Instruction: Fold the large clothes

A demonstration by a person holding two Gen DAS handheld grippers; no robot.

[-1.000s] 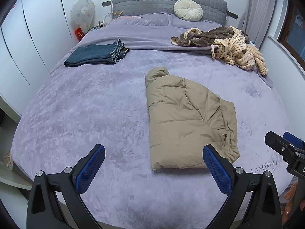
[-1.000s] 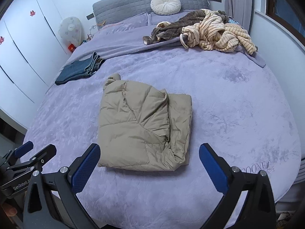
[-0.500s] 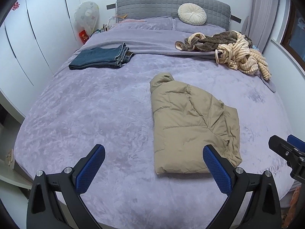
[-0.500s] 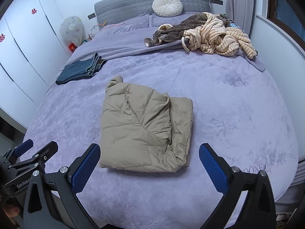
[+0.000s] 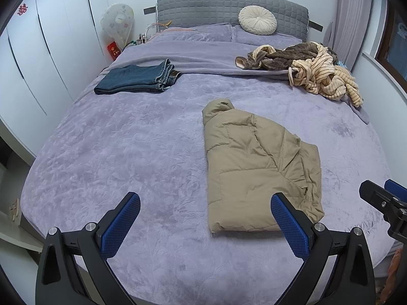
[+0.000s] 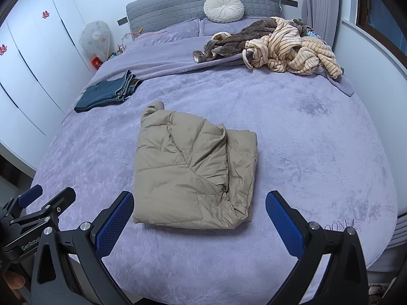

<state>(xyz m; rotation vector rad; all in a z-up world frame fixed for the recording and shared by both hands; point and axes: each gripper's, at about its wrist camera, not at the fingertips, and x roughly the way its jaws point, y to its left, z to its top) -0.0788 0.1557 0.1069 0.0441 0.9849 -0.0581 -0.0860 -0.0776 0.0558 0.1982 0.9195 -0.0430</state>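
The folded jacket (image 6: pixel 193 175) lies on the bed (image 6: pixel 318 152) just beyond both tongs, left (image 5: pixel 204 218) and right (image 6: pixel 199 216), spread apart, empty; jeans (image 5: pixel 137 80) and a clothes heap (image 6: pixel 279 45) farther back

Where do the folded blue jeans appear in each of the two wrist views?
Left wrist view: the folded blue jeans lie upper left, on the bed's far left side.
Right wrist view: the folded blue jeans lie at the left, above centre height.
Shared landmark: the round cream cushion against the grey headboard.
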